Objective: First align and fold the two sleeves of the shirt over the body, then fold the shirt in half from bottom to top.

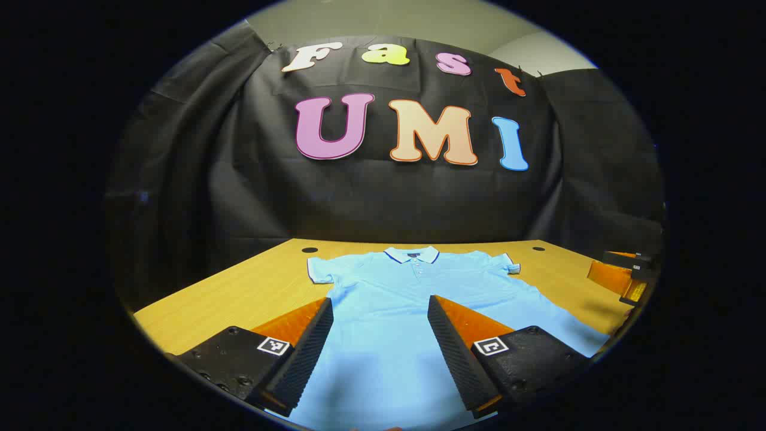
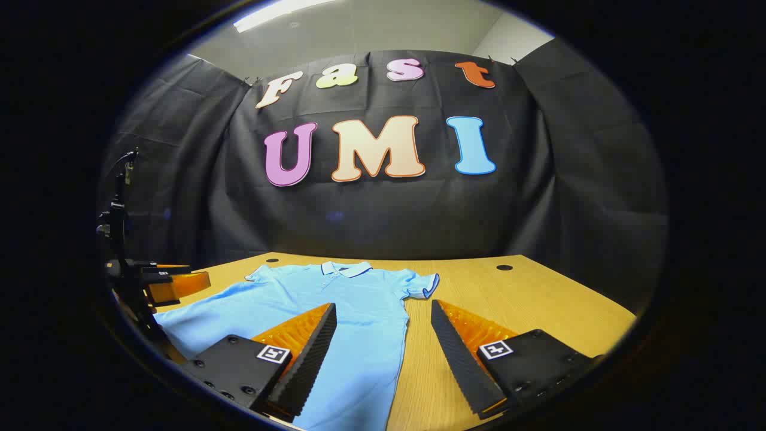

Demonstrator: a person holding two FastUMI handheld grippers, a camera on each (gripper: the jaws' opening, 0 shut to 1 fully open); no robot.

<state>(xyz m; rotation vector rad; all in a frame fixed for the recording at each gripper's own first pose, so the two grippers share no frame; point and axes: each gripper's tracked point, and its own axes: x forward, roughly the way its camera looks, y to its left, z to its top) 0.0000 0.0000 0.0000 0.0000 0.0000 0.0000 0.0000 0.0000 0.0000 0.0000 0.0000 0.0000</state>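
A light blue polo shirt [image 1: 389, 299] lies flat and face up on the wooden table [image 1: 239, 293], collar toward the far wall, both short sleeves spread out to the sides. My left gripper [image 1: 380, 308] hovers open above the shirt's lower body, nothing between its fingers. In the right gripper view the same shirt [image 2: 347, 299] lies left of centre, its near sleeve [image 2: 422, 286] pointing right. My right gripper [image 2: 383, 314] is open over the shirt's right edge and the bare table [image 2: 508, 305]. The right gripper also shows in the left gripper view at the far right [image 1: 625, 278]; the left gripper shows at the left [image 2: 167, 281].
The black cloth wall stands just behind the table's far edge. Round cable holes [image 1: 309, 249] [image 1: 538, 248] sit near the back corners of the table. A dark stand [image 2: 116, 227] rises at the left in the right gripper view. Bare wood flanks the shirt.
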